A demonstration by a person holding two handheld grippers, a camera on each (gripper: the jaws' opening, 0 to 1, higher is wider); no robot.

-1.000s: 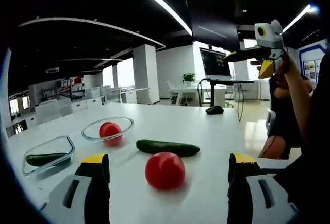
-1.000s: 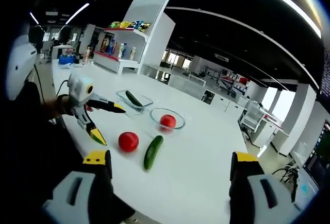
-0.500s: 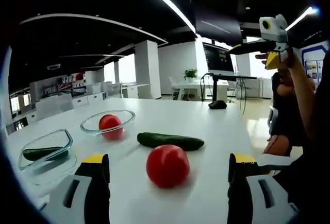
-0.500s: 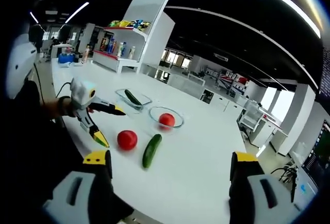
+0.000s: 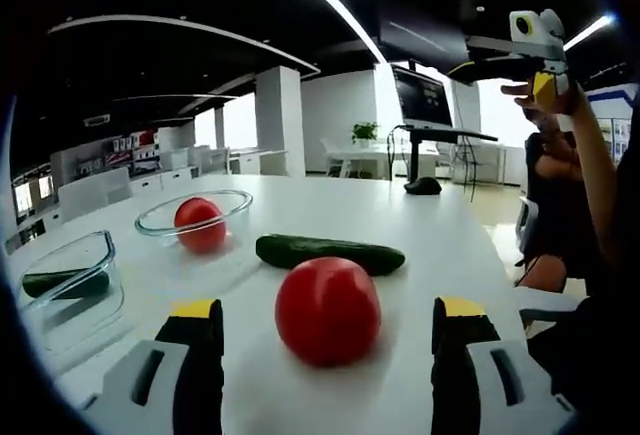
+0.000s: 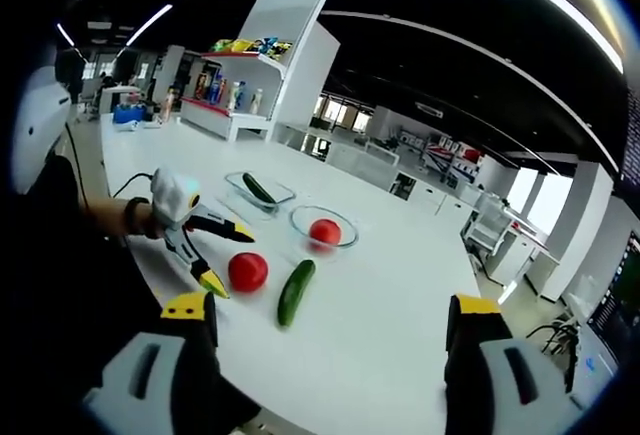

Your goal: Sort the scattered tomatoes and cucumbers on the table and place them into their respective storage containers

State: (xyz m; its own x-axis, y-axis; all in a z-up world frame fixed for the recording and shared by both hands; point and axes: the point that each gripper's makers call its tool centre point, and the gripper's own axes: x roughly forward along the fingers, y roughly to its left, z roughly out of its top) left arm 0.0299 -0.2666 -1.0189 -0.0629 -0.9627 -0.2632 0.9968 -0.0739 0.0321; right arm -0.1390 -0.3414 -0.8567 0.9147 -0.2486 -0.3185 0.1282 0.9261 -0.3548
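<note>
Tomato [image 5: 328, 311] sits between open left tongs [image 5: 320, 355].

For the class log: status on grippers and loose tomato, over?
Left gripper open, closing on loose tomato. Right gripper open, held back. Loose cucumber just behind tomato.

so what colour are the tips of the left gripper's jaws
Yellow, on black jaws; the left gripper shows them best in the right gripper view.

Light: bright ceiling strips [image 5: 330, 5] overhead, daylight from far windows [image 5: 495, 120].
Table [image 6: 380, 325]: evenly lit, soft shadows, mild sheen.
Ceiling: dark.
Edges: fisheye bending.
Focus: near jaws slightly soft, far room hazy.
</note>
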